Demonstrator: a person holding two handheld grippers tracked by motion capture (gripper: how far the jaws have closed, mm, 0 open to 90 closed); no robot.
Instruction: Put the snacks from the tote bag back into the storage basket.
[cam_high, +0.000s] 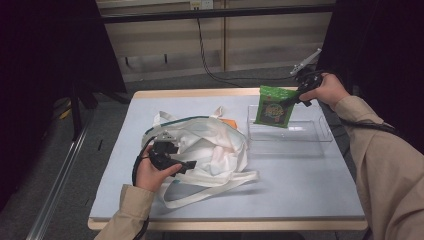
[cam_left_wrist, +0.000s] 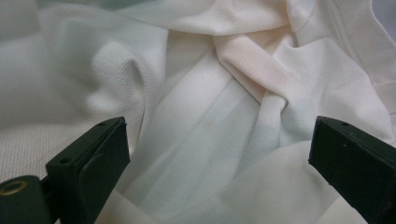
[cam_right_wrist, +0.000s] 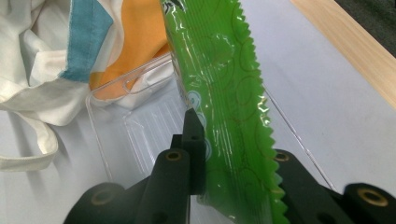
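Above the clear plastic tray (cam_high: 300, 134) at the far right of the table (cam_high: 300, 185), the right gripper (cam_high: 295, 99) holds a green packet (cam_high: 273, 106) in the air, its jaws clamped on the packet's sealed, saw-toothed edge (the right gripper view shows the foil pinched between them). The packet hangs upright over the tray's left end. On the near left, the left gripper (cam_high: 187, 166) rests over the crumpled white cloth bag (cam_high: 220, 150), its jaws standing wide apart with only folds of fabric between them. The bag's straps trail toward the table's front edge.
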